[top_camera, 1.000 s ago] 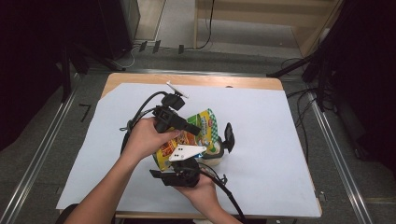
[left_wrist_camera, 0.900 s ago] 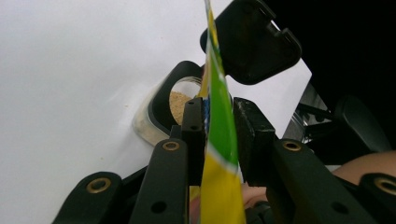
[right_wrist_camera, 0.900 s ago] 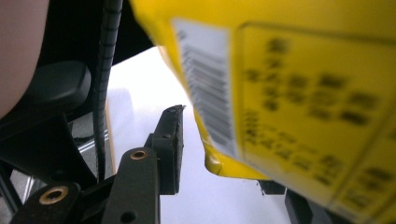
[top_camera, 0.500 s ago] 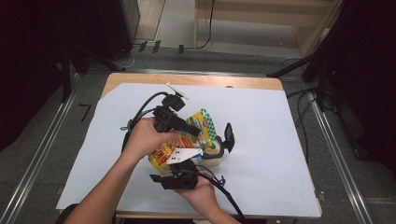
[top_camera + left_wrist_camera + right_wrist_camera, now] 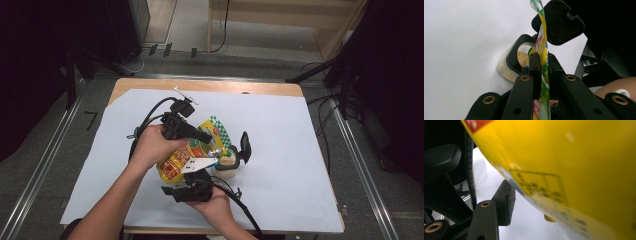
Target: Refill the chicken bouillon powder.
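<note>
Left gripper [image 5: 541,72]: jaws have just been closing; pinched flat on the yellow-green snack pouch [image 5: 543,52], held on edge above the jar.
Right gripper [image 5: 194,191]: jaws have just been opening; one pad [image 5: 507,203] stands apart from the pouch's yellow underside [image 5: 579,162], no grip visible.
Pouch position: mid-table, tilted, its upper end over the clear jar [image 5: 227,165].
Jar: upright on the sheet, black flip lid [image 5: 244,147] swung open, touching nothing but the table.
Surface: wooden table [image 5: 210,86] under a white paper sheet [image 5: 300,150].
Room: grey floor, metal rails either side, cables [image 5: 320,100] trailing at back and right.
Left gripper view adds: tan powder [image 5: 522,56] inside the jar.
Right gripper view adds: printed box on the pouch's underside.
</note>
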Demonstrator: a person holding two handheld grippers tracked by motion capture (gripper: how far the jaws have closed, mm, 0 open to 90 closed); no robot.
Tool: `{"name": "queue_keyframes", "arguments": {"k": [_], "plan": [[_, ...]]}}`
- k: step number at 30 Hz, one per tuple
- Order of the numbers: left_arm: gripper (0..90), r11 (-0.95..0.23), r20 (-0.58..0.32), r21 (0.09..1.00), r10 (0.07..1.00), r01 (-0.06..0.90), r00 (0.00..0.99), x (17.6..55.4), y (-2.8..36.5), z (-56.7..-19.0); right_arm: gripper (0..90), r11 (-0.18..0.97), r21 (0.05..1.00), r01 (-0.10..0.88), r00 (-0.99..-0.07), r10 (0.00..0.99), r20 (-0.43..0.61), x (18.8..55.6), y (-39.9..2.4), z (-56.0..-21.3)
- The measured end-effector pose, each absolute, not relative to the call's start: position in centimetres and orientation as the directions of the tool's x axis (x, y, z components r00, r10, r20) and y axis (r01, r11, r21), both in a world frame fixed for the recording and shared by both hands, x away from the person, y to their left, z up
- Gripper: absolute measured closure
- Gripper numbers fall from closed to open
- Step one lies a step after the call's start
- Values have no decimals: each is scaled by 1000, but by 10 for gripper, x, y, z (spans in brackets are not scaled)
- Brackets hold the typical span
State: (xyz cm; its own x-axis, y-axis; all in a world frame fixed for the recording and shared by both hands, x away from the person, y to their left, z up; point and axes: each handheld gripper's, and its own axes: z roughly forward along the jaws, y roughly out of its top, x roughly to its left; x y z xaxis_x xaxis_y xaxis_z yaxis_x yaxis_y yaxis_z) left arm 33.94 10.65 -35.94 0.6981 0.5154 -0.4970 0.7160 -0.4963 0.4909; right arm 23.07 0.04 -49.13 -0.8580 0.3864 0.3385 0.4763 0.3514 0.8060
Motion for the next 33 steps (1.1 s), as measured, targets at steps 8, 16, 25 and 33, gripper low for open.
{"name": "queue_keyframes", "arguments": {"k": [8, 16, 25, 33], "plan": [[852, -482, -520, 496, 501, 722, 692, 341, 115, -356, 458, 362, 795, 487, -850, 404, 337, 233, -1, -494], [854, -489, -516, 490, 505, 722, 692, 343, 115, -359, 462, 373, 791, 485, -849, 416, 324, 233, 0, -495], [891, -517, -492, 516, 475, 683, 730, 340, 122, -351, 450, 380, 799, 466, -857, 418, 301, 232, 0, -494], [897, -483, -521, 550, 440, 682, 732, 340, 138, -341, 442, 366, 808, 462, -854, 428, 295, 232, -2, -491]]}}
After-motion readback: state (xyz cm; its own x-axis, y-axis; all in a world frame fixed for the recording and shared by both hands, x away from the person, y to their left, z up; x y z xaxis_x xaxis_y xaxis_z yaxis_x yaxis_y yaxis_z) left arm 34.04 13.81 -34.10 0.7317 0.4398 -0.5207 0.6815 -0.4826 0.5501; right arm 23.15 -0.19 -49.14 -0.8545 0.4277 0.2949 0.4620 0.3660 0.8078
